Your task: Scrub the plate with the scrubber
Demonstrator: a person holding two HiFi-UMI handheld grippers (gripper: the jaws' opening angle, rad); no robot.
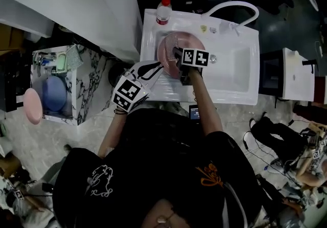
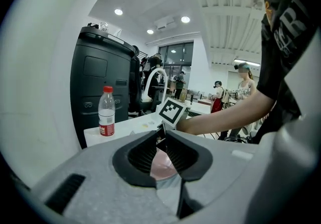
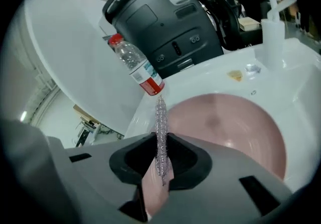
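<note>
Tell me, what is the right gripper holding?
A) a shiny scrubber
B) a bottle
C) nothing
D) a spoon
A: in the right gripper view, the jaws of the right gripper are shut on a thin silvery scrubber that sticks up out of them, with the pink plate just beyond.
</note>
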